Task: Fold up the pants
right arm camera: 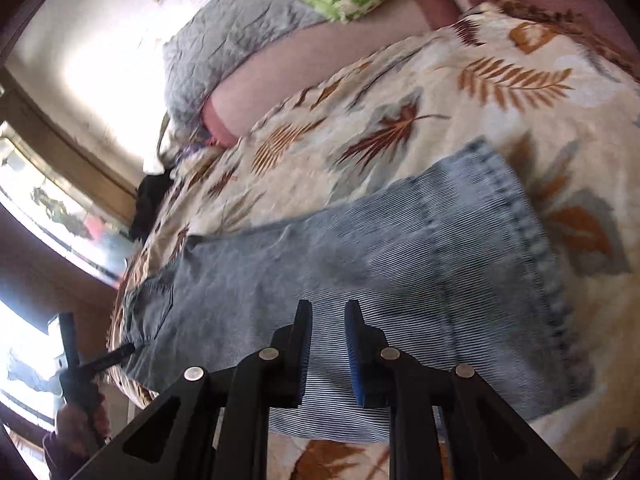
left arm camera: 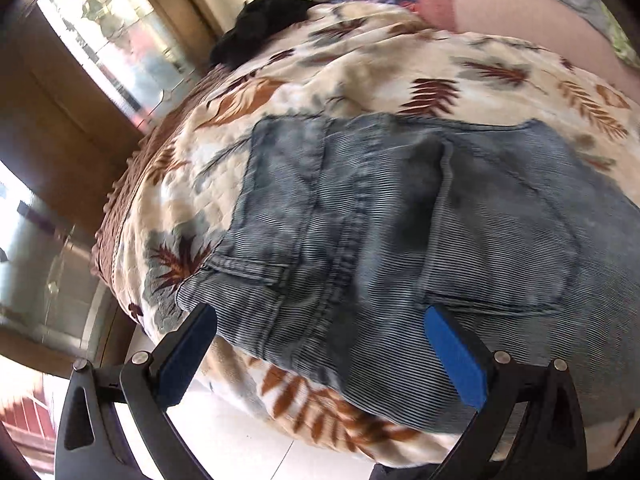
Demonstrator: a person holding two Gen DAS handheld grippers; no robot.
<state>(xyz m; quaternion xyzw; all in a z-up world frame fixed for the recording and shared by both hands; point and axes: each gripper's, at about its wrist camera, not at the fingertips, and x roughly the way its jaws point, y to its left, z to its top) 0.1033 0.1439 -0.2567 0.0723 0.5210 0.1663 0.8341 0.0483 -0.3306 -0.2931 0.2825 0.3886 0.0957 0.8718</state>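
Leaf-print blanket (left arm camera: 360, 68) under denim pants (left arm camera: 400, 208); left hand-held gripper (left arm camera: 320, 320) wide, right hand-held gripper (right arm camera: 328, 316) narrow, empty.

the pants (left arm camera: 400, 216) lay flat on the blanket (left arm camera: 360, 72) that covered the bed, near its front edge. the left gripper (left arm camera: 320, 320) stood at the waist end, the right gripper (right arm camera: 328, 316) over the leg end. a dark garment (left arm camera: 264, 28) lay behind the pants, pillows (right arm camera: 224, 40) farther back.
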